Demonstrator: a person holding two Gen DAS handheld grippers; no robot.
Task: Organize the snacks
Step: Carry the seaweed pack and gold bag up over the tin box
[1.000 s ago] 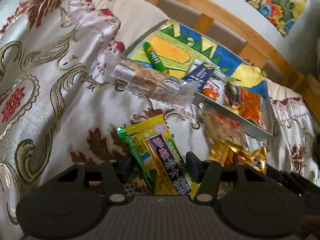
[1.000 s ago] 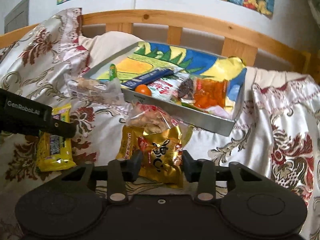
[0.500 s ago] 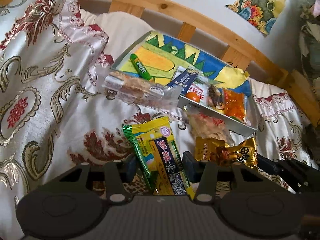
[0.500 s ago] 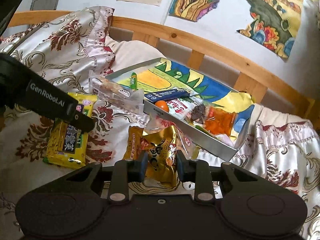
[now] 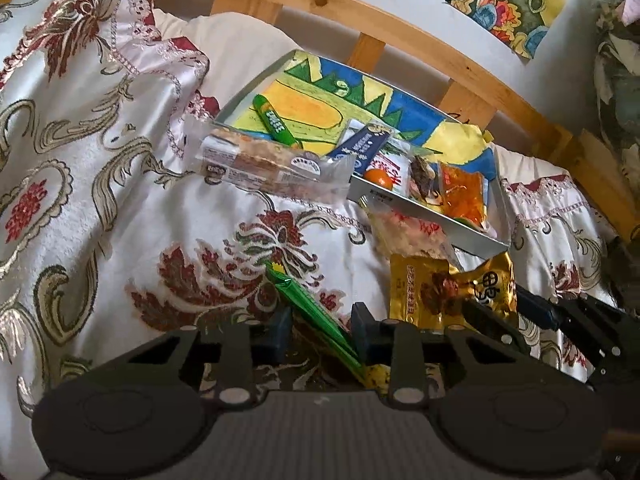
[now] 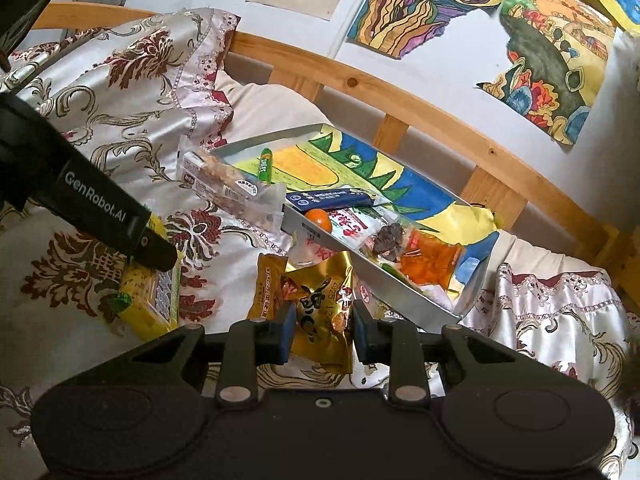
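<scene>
Two hand-held grippers worked over the bed at once, each on its own packet. The left hand-held gripper (image 5: 318, 336) was closing its jaws on a yellow and green packet (image 5: 320, 320), which stood on edge between the pads, its crimped green seam pointing away from the camera; whether the pads already pressed it could not be told. Turned on edge like that, the flat pouch probably offered a thin side to pinch. The right hand-held gripper (image 6: 324, 332) had a gold foil packet (image 6: 320, 308) between its pads, apparently clamped, with the crinkled shiny foil bulging forward of the fingers and its top edge raised off the bedspread (image 6: 224, 280).

Ahead of both hand-held grippers lay the tray (image 6: 360, 268), a shallow metal box lined with a bright painted sheet, tilted on the soft bedding so its near wall faced the grippers. Inside it sat a green tube, a dark blue bar, a small orange ball, a red-printed white pouch and an orange translucent bag, gathered toward the near corner, likely because of the slope. A long clear-wrapped biscuit pack (image 5: 272, 164) rested just outside the tray's left corner, touching it, and a clear pouch of pale snacks (image 5: 408, 232) lay against the near wall, beyond the right hand-held gripper.
</scene>
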